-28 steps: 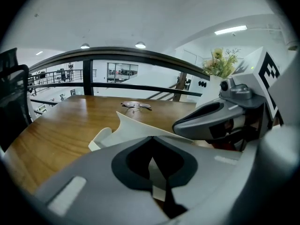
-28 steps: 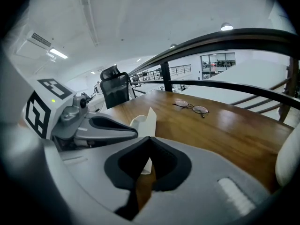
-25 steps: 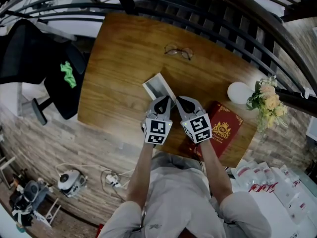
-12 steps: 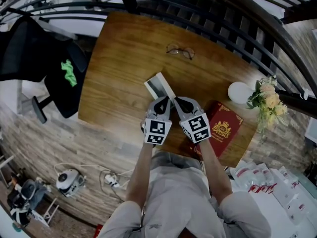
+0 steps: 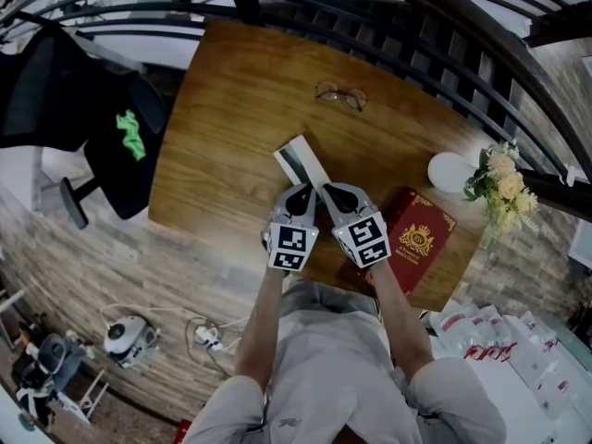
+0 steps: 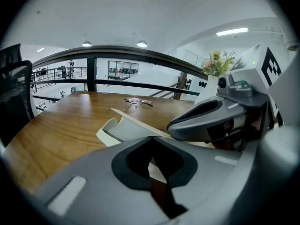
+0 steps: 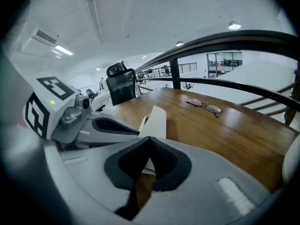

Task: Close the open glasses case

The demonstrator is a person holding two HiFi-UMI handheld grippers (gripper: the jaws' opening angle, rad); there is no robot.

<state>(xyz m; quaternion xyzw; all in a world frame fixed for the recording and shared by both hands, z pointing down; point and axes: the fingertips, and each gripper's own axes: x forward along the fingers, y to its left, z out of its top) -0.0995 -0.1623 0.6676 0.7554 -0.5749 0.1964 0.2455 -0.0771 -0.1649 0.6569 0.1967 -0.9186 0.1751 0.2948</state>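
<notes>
Left tool and right tool, jaws together and empty, just behind open glasses case.

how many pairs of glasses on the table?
1. The glasses lie on the far side of the table, beyond the open glasses case and apart from it. The case's inside isn't fully in view, so another pair could be hidden.

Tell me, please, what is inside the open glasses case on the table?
The visible far end of the glasses case shows only bare lining; the glasses lie apart on the table, farther off. The left gripper and right gripper cover its near end.
</notes>
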